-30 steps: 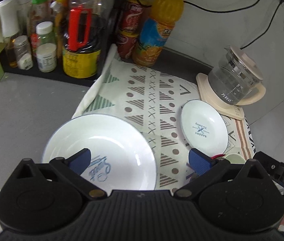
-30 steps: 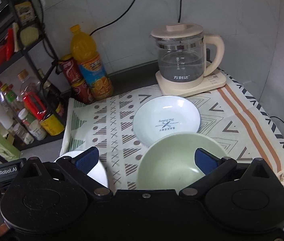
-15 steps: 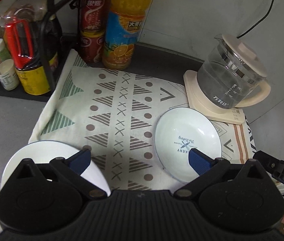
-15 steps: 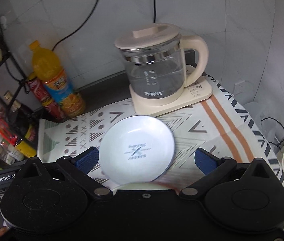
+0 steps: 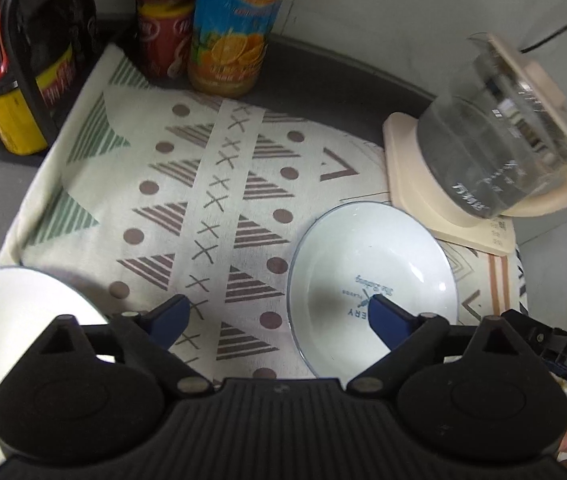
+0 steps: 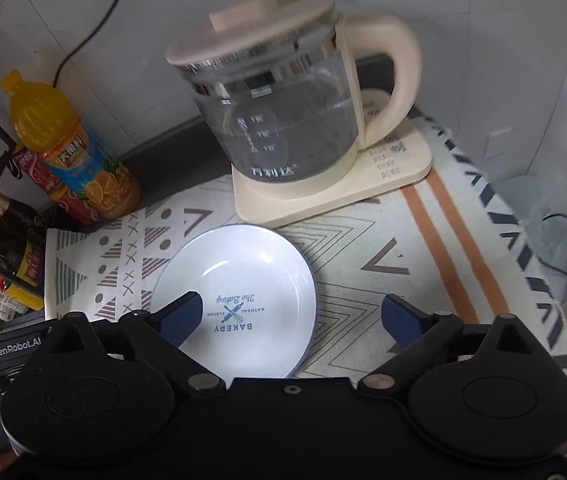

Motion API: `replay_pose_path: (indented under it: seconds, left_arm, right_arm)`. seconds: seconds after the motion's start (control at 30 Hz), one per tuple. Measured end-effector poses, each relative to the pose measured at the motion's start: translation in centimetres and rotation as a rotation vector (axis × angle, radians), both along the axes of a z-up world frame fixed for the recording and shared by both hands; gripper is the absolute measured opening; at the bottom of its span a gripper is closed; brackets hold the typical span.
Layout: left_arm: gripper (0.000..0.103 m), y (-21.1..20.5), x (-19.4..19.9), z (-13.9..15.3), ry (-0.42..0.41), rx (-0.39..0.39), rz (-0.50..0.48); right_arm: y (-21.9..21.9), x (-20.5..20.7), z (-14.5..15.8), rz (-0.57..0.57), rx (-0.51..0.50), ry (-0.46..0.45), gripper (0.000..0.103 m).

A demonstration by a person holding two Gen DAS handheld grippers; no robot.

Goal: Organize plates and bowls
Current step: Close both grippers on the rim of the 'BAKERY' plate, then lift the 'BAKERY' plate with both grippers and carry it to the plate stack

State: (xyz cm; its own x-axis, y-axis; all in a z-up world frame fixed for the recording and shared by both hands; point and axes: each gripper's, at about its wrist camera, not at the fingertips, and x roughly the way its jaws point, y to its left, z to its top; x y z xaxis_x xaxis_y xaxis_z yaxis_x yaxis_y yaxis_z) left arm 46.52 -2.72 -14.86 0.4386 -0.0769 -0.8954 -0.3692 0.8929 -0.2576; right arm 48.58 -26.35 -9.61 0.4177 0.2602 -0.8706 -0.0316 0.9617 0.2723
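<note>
Left wrist view: your small white plate with the blue bakery print (image 5: 367,276) lies flat on the patterned cream cloth (image 5: 219,208), at about four o'clock from the cloth's middle. Your left gripper (image 5: 279,314) hangs above the cloth with its jaws wide apart; they have just been closing a little, and nothing sits between the pads, though the right blue pad overlaps the plate's near side in the picture. At eight o'clock a larger plain white plate (image 5: 15,320) shows partly behind the gripper body, on the cloth's near-left edge. At two o'clock from the small plate a glass kettle with a cream lid (image 5: 503,140) stands on its cream base, just beside the rim. At twelve o'clock the orange juice bottle (image 5: 235,28) and red cans (image 5: 163,20) stand at the cloth's far edge.

In the right wrist view, your right gripper (image 6: 297,316) is also wide apart, having just been closing slightly, holding nothing. The same small plate (image 6: 239,280) lies below its left pad, with the kettle (image 6: 279,112) at twelve o'clock on the tabletop.
</note>
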Motion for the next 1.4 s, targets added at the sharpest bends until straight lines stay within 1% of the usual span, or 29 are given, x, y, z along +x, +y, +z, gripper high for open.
replay_pose_path:
  seconds: [0.07,0.1,0.17,0.2,0.27,0.37,0.4,0.43,0.47,0.5,0.53,0.57,0.6,0.67,0.7,0.77,0.8,0.93,1.07,1.2,1.27,1.4]
  left_arm:
    - [0.087,0.1,0.3,-0.6,0.003,-0.012,0.009]
    - [0.086,0.1,0.4,-0.9,0.005,-0.016,0.010]
    - [0.075,0.1,0.8,-1.8,0.019,-0.031,0.015]
    - [0.072,0.2,0.9,-2.3,0.029,-0.048,0.020]
    - [0.061,0.4,1.3,-3.4,0.055,-0.086,0.029]
    - [0.051,0.4,1.4,-4.5,0.070,-0.117,0.044]
    - [0.049,0.4,1.4,-4.8,0.074,-0.123,0.045]
    - [0.044,0.3,1.5,-5.1,0.079,-0.130,0.046]
    - [0.037,0.3,1.5,-5.4,0.084,-0.139,0.047]
    - [0.034,0.3,1.5,-5.7,0.091,-0.151,0.050]
    - [0.028,0.4,1.6,-5.9,0.097,-0.165,0.056]
    - [0.022,0.4,1.6,-6.1,0.100,-0.178,0.058]
    - [0.021,0.5,1.6,-6.2,0.096,-0.191,0.062]
    - [0.018,0.6,1.6,-6.3,0.099,-0.204,0.061]
    - [0.018,0.6,1.7,-6.3,0.098,-0.204,0.057]
    - [0.018,0.6,2.0,-6.4,0.100,-0.207,0.052]
    - [0.018,0.6,2.2,-6.4,0.102,-0.206,0.050]
    - [0.018,0.5,3.2,-6.4,0.099,-0.190,0.043]
    - [0.018,0.5,4.3,-6.4,0.100,-0.185,0.033]
    - [0.018,0.3,4.5,-6.3,0.098,-0.172,0.014]
    - [0.017,0.1,4.4,-6.1,0.095,-0.164,0.006]
    - [0.014,0.6,4.3,-5.8,0.090,-0.184,0.036]
  right_arm:
    - [-0.3,0.7,-0.9,0.008,0.015,0.025,0.085]
    - [-0.4,1.1,-1.3,0.012,0.022,0.040,0.085]
    - [-0.5,1.7,-2.2,0.014,0.037,0.072,0.081]
    - [-0.6,1.9,-2.6,0.020,0.046,0.083,0.079]
    - [-0.7,2.5,-3.6,0.032,0.063,0.107,0.072]
    - [-1.0,3.2,-5.1,0.030,0.081,0.147,0.064]
    - [-1.1,3.3,-5.5,0.031,0.090,0.162,0.063]
    - [-1.2,3.4,-5.9,0.036,0.104,0.174,0.060]
    - [-1.3,3.5,-6.3,0.043,0.116,0.184,0.054]
    - [-1.3,3.7,-6.7,0.048,0.121,0.194,0.051]
    - [-1.3,3.7,-7.0,0.052,0.125,0.201,0.044]
    - [-1.3,3.8,-7.4,0.056,0.131,0.208,0.034]
    - [-1.2,3.9,-7.7,0.059,0.139,0.216,0.031]
    - [-1.2,4.0,-8.3,0.064,0.158,0.229,0.021]
    - [-1.1,4.0,-8.5,0.065,0.155,0.232,0.019]
    - [-1.1,4.1,-9.0,0.067,0.152,0.241,0.011]
    - [-1.2,4.1,-9.2,0.065,0.154,0.250,0.009]
    - [-1.7,4.2,-9.9,0.065,0.192,0.266,0.009]
    - [-1.7,4.6,-10.5,0.059,0.214,0.288,0.011]
    - [-1.3,4.8,-10.4,0.088,0.198,0.268,0.012]
    - [-1.4,5.0,-10.6,0.098,0.207,0.264,0.011]
    - [-1.5,5.0,-10.5,0.125,0.210,0.249,0.012]
